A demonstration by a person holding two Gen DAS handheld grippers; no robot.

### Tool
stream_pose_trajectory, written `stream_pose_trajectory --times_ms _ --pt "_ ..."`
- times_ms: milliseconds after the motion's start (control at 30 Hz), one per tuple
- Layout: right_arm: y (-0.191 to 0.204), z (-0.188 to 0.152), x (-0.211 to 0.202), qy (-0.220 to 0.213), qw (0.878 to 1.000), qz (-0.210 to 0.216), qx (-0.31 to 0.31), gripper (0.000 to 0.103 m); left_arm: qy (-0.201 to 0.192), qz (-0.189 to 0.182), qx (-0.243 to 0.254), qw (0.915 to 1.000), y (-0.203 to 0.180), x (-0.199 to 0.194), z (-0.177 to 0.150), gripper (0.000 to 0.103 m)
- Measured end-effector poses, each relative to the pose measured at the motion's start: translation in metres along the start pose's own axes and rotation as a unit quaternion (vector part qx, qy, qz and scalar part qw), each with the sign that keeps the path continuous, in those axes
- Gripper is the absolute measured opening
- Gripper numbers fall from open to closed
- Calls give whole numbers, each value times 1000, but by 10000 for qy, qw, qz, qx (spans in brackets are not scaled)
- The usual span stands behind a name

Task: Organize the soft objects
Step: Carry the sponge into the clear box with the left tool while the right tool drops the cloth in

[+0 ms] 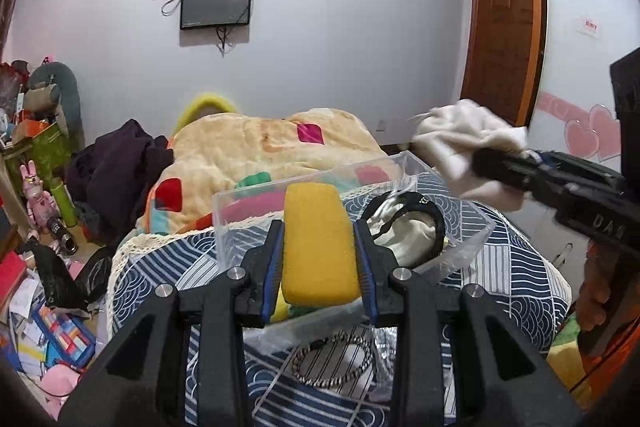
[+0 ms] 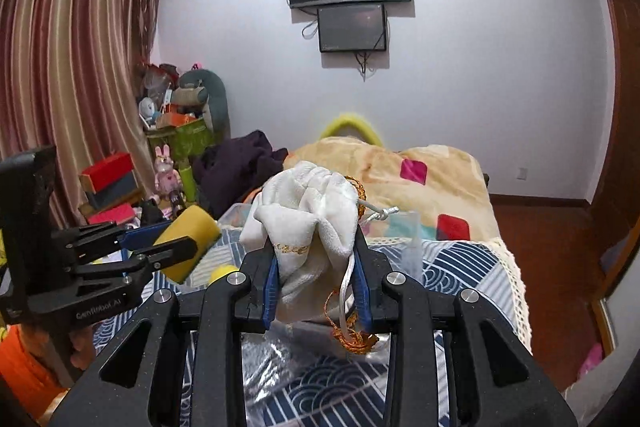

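My left gripper (image 1: 319, 231) is shut on a yellow sponge (image 1: 318, 243) and holds it above the near edge of a clear plastic bin (image 1: 472, 231) on the bed. The bin holds a black-rimmed cream item (image 1: 408, 231). My right gripper (image 2: 316, 259) is shut on a white drawstring pouch (image 2: 308, 215) with a gold cord (image 2: 352, 339) hanging below. In the left wrist view the right gripper (image 1: 496, 167) holds the pouch (image 1: 464, 143) above the bin's right side. In the right wrist view the left gripper (image 2: 180, 239) with the sponge (image 2: 192, 239) is at left.
The bin rests on a blue patterned cloth (image 1: 520, 267) on the bed, with a cream blanket (image 1: 260, 147) and dark clothes (image 1: 120, 167) behind. A beaded bracelet (image 1: 332, 359) lies on a clear bag below. Clutter covers the floor at left (image 1: 40, 287). A wooden door (image 1: 504, 27) is at right.
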State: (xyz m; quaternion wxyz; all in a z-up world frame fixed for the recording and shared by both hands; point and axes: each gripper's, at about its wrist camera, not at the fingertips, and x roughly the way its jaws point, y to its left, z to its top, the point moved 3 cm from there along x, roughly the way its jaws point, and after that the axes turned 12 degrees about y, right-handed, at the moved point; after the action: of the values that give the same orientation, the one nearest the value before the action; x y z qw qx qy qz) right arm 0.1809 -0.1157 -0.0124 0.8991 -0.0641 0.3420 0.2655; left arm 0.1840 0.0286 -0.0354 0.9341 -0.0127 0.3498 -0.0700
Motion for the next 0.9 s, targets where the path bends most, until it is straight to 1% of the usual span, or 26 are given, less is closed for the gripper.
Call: stream_pose_trajectory --times_ms 167,433,600,667,700,767,833,900 --pt "-1 -1 28 337 9994 -22 -53 28 171 -47 -84 9998 5 25 7 33" --pt "-3 -9 61 816 9966 -51 -45 28 551 90 -218 9982 12 72 11 33" --pt "-1 -13 72 1028 9946 -117 -92 28 775 81 -291 9965 14 90 9 33" --pt "-1 -15 74 1087 9939 -134 -96 31 836 92 -310 9960 14 93 8 34" --pt "-2 -15 75 1094 9938 -152 -104 31 864 102 -319 9957 14 94 7 36" --pt "-2 -17 72 1063 9939 -245 -149 31 882 122 -310 9955 14 95 6 43" --pt "-2 -16 72 1065 9938 -261 -160 33 848 185 -283 9958 12 93 5 47" --pt "-4 -15 70 1082 9937 -259 -151 38 825 218 -246 9961 10 90 3 50"
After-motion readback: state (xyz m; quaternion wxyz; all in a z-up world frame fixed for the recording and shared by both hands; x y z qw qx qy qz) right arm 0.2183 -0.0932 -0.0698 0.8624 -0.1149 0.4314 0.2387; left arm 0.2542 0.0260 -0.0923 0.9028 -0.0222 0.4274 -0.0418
